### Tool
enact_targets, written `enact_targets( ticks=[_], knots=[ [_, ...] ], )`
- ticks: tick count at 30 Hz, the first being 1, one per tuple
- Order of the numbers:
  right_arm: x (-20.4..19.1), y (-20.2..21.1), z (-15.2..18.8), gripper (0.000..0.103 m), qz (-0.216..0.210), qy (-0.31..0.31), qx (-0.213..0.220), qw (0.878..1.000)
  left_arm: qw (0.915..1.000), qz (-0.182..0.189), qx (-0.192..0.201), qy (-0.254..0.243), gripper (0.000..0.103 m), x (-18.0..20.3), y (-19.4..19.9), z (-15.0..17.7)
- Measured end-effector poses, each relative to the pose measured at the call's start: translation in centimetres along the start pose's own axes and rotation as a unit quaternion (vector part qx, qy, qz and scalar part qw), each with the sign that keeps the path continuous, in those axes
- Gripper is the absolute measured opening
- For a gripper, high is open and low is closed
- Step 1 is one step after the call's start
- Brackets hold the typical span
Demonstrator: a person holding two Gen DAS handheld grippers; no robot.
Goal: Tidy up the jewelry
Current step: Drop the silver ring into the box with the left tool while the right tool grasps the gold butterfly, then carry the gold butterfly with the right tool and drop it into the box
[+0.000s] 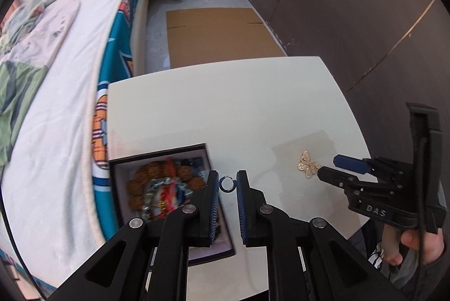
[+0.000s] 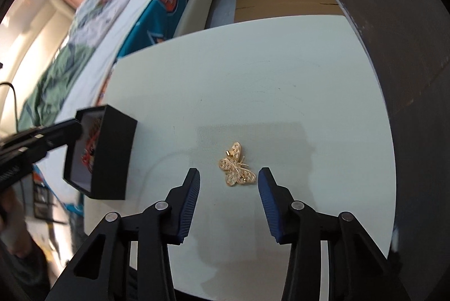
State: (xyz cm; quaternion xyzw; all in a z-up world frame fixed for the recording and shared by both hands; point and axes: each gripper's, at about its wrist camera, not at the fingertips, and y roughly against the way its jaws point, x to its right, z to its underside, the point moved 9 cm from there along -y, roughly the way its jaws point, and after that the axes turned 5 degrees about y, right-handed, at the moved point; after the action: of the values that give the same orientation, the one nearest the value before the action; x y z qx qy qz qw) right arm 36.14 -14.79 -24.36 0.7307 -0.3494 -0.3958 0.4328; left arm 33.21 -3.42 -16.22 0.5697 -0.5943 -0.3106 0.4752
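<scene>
Left gripper [image 1: 227, 181] up close, its blue pads pinching a small dark ring [image 1: 225, 184] right at the tips, held by the box's right edge. Only this view looks down into the black box [image 1: 157, 157] at the table's left edge (brown beads, a red cord and blue-silver pieces piled inside). The right wrist view catches that box [image 2: 112, 157] side-on, showing mostly its outer wall.

Over to the right gripper [image 2: 229, 178]: fingers spread wide, empty, straddling a gold butterfly brooch [image 2: 237, 167] lying flat on the white table [image 2: 253, 76]. From the left camera that gripper [image 1: 327, 167] appears side-on with its tips just beside the brooch [image 1: 308, 167], and whether they touch it cannot be told. A bed [image 1: 56, 118] runs along the table's left side, and cardboard [image 1: 219, 36] lies on the floor beyond.
</scene>
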Motion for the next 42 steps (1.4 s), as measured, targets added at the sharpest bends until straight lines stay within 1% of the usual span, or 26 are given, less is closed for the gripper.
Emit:
enact_targets(
  ticks=[2, 4, 6, 8, 10, 13, 15, 17, 18, 21, 23, 24, 25, 26, 27, 28, 30, 34, 38, 42],
  knots=[
    [-0.2, -0.3, -0.2, 0.042, 0.008, 0.016, -0.008, 1.0, 1.0, 0.001, 0.003, 0.006, 0.013, -0.7, 0.4, 0.0],
    [-0.2, -0.7, -0.3, 0.037, 0.015, 0.027, -0.016, 0.999, 0.9999, 0.001, 0.006, 0.014, 0.013, -1.4, 0.7, 0.1],
    [-0.1, -1.3, -0.4, 0.035, 0.03, 0.041, -0.022, 0.998, 0.9997, 0.0, 0.007, 0.022, 0.013, -2.3, 1.1, 0.3],
    [0.3, -1.7, -0.4, 0.031, 0.043, 0.047, -0.028, 0.998, 0.9996, 0.0, 0.008, 0.029, 0.013, -3.1, 1.3, 0.6],
    [0.7, -2.2, -0.4, 0.021, 0.049, 0.044, -0.034, 0.997, 0.9993, 0.0, 0.007, 0.036, 0.013, -3.9, 1.5, 1.1],
    [0.6, -3.0, 0.2, 0.02, 0.049, 0.049, -0.052, 0.996, 0.999, 0.001, 0.004, 0.044, 0.013, -5.0, 1.8, 1.6],
    [0.6, -2.8, 0.4, 0.018, 0.051, 0.054, -0.047, 0.996, 0.9987, 0.004, -0.001, 0.05, 0.013, -5.8, 1.9, 2.0],
    [0.6, -2.5, 0.4, 0.014, 0.045, 0.049, -0.043, 0.997, 0.9985, 0.004, -0.006, 0.055, 0.013, -6.4, 1.8, 2.5],
    [0.6, -2.3, 0.4, 0.014, 0.04, 0.046, -0.04, 0.997, 0.9983, 0.006, -0.007, 0.057, 0.013, -6.6, 1.8, 2.6],
    [-0.1, -1.6, 0.4, 0.014, 0.027, 0.043, -0.028, 0.998, 0.9971, 0.034, -0.006, 0.068, 0.014, -6.6, 1.7, 2.7],
    [-0.7, -1.2, 0.4, 0.014, 0.021, 0.044, -0.02, 0.999, 0.9961, 0.04, -0.002, 0.079, 0.015, -7.0, 1.8, 2.5],
    [-1.1, -1.0, 0.4, 0.014, 0.018, 0.042, -0.017, 0.999, 0.9954, 0.046, 0.0, 0.084, 0.021, -7.1, 1.9, 2.5],
    [-1.4, -0.9, 0.3, 0.014, 0.016, 0.04, -0.014, 0.999, 0.9946, 0.053, 0.004, 0.089, 0.035, -7.2, 2.1, 2.4],
    [-1.8, -0.6, 0.3, 0.014, 0.013, 0.038, -0.01, 0.999, 0.9939, 0.059, 0.011, 0.092, 0.043, -7.3, 2.4, 2.3],
    [-2.2, -0.4, 0.3, 0.014, 0.008, 0.037, -0.007, 0.999, 0.9936, 0.061, 0.018, 0.094, 0.058, -7.3, 2.9, 2.2],
    [-2.7, -0.1, 0.2, 0.014, 0.004, 0.037, -0.004, 0.999, 0.9931, 0.062, 0.029, 0.095, 0.064, -7.5, 3.3, 2.1],
    [-4.1, 0.7, 0.2, 0.014, -0.003, 0.042, 0.003, 0.999, 0.9919, 0.066, 0.043, 0.1, 0.064, -8.0, 4.2, 2.1],
    [-7.1, 2.6, -0.5, 0.014, -0.02, 0.053, 0.022, 0.998, 0.9896, 0.073, 0.054, 0.112, 0.064, -9.0, 5.2, 2.3],
    [-11.2, 4.5, -1.3, 0.014, -0.038, 0.073, 0.039, 0.996, 0.9872, 0.078, 0.068, 0.121, 0.064, -10.2, 6.4, 2.8],
    [-14.7, 5.5, -2.0, 0.014, -0.054, 0.09, 0.05, 0.993, 0.984, 0.085, 0.087, 0.13, 0.064, -11.7, 7.9, 3.3]
  ],
)
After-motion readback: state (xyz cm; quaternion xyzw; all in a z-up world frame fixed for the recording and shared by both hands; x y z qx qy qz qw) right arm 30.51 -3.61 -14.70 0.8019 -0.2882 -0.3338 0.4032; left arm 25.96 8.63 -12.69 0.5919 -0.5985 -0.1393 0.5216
